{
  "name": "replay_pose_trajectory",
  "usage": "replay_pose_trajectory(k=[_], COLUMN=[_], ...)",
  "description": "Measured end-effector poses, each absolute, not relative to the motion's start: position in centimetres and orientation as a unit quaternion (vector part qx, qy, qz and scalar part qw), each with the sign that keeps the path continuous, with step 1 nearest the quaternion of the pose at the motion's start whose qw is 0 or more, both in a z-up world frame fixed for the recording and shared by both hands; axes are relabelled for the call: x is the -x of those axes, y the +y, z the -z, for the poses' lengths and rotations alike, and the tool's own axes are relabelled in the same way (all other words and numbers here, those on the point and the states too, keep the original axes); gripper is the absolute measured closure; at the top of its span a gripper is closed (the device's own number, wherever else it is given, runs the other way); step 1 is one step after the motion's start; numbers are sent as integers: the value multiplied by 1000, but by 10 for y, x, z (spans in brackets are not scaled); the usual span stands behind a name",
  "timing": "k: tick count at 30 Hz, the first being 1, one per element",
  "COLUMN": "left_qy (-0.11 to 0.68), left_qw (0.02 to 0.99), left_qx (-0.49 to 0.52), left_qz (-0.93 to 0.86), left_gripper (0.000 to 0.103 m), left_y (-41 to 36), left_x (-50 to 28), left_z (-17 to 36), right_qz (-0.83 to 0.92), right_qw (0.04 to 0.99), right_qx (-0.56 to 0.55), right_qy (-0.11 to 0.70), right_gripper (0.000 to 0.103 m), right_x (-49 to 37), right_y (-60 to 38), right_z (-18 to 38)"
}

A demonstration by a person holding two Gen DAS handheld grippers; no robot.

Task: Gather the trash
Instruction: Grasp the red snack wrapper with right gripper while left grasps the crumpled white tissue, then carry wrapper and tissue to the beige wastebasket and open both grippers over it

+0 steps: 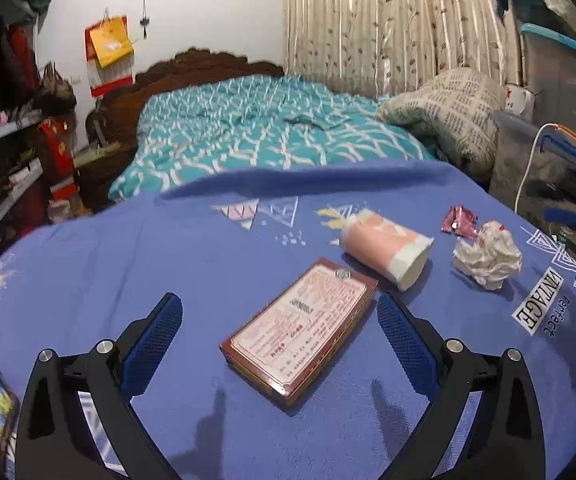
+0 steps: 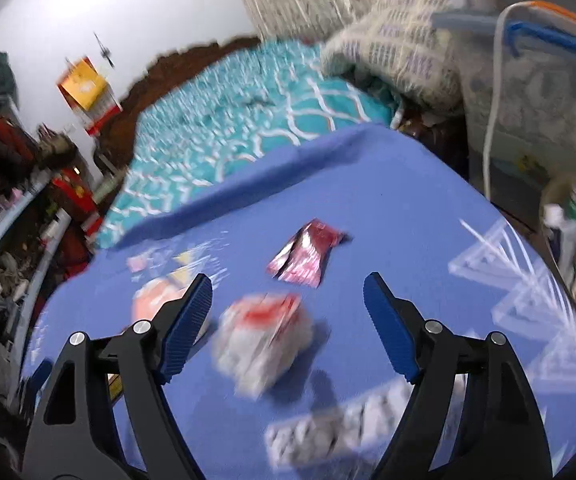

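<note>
The right gripper (image 2: 288, 320), fingers spread, is straddling the crumpled tissue (image 2: 262, 344); squeezing it centrally should hold. The left gripper (image 1: 280, 332), also spread, is hovering over the flat box (image 1: 299, 328).

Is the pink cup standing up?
No, the cup lies on its side on the blue cloth, beside the flat box.

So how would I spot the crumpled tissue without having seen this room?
Start at the blue cloth covering the surface in front of the teal bed. Toward its right side lie a tipped pink cup, a red foil wrapper and, just nearer than the wrapper, the tissue. It is the only white, balled-up lump; its neighbours are smooth or shiny.
</note>
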State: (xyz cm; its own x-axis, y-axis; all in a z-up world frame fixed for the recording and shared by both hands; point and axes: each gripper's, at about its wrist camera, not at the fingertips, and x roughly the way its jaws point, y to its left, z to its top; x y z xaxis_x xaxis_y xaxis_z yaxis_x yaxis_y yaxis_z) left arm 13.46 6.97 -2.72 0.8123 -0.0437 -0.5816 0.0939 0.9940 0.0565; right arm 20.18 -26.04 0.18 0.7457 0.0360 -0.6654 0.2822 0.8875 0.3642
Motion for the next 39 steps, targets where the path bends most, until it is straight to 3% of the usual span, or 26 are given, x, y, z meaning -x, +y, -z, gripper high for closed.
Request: replay_pose_trajectory(k=[7,9,11,13,18,21,26,27,29,30,33,39], left_qy=[300,289,293,307,317,333,375,385,406,420,426,408], left_qw=[953,955,953,946,927,909,888,884,872,866,866,852], left_qx=[-20,-28,-30,-12,-19,-47,-98,-106,-119,-125,-95,-83], left_qz=[44,52,74,103,199,247,247,244,244,242,243,316], left_gripper=[12,16,20,27,25,11,11,13,30,60,68,68], left_y=[76,73,68,61,7,-45,-124,-133,-150,-156,-153,-198], left_x=[-132,-128,-126,-127,-132,-147,-190,-197,-207,-211,-208,-182], left_z=[29,27,25,21,0,-3,23,31,45,52,51,21], right_qz=[59,59,58,55,77,73,70,68,67,66,64,123], right_qw=[866,863,869,872,880,884,890,890,891,893,899,905], right_qx=[-214,-168,-125,-114,-170,-196,-219,-226,-230,-229,-226,-232], right_qy=[447,473,475,474,436,417,393,391,385,383,370,335], right_gripper=[28,41,72,78,79,79,79,79,79,79,79,79], right_x=[-297,-310,-313,-309,-271,-240,-182,-170,-147,-136,-108,-66], right_y=[-273,-259,-248,-244,-276,-293,-317,-320,-332,-337,-350,-408], right_z=[48,59,61,60,51,44,29,28,25,25,19,18])
